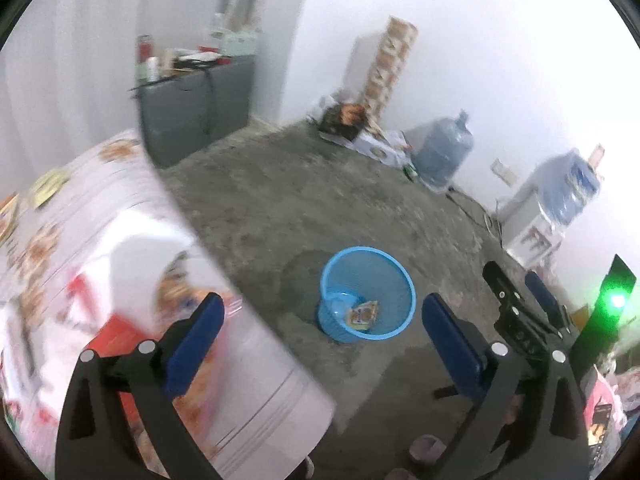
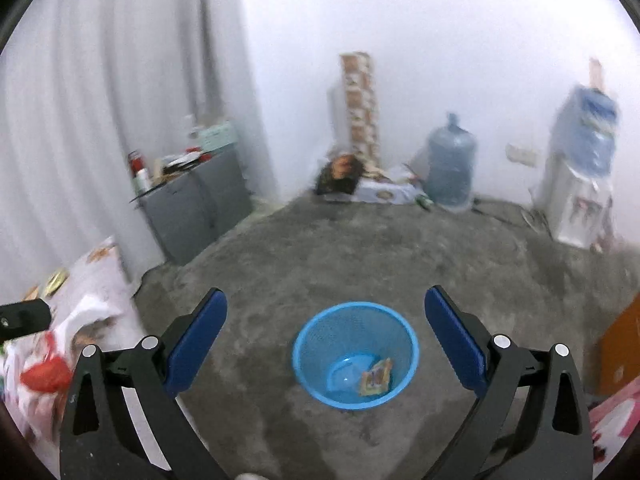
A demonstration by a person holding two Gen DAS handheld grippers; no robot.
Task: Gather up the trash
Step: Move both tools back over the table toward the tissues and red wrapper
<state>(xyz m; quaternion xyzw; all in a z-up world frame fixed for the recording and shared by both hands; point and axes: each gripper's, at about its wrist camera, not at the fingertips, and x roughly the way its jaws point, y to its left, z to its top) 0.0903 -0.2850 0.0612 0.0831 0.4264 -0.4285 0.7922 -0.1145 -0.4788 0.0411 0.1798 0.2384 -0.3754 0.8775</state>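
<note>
**Both grippers wide over the blue bin, wrapper inside**

Left gripper (image 1: 322,340): jaws spread fully, blue pads far apart, nothing between them. Through the gap I see bare grey floor (image 1: 256,208) and the blue mesh wastebasket (image 1: 366,264). Its left finger overlaps the edge of a table with a patterned cloth (image 1: 100,216); that cloth is badly smeared by blur, so the red and orange items lying on it cannot be identified.

Right gripper (image 2: 326,338): jaws likewise released wide, empty. In its own view the wastebasket (image 2: 354,310) sits almost centred between the fingers, standing upright on the floor.

Right gripper also shows in the left wrist view (image 1: 520,292), at the right, beside the left gripper's right finger; a green light glows just beyond it.

Task item: a small yellow-orange snack wrapper (image 1: 363,313) lies at the bottom of the wastebasket, toward its right side, next to a pale blue disc-like patch on the base. Same wrapper in the right wrist view (image 2: 376,376), crumpled, print unreadable.

Surroundings: grey cabinet (image 2: 196,204) against the curtain with bottles and clutter on top; a large water jug (image 2: 451,160) on the floor by the far wall; a water dispenser (image 2: 580,184) to its right; a tall patterned box (image 2: 360,104) standing upright in the corner, with a low pile of boxes at its foot.
</note>
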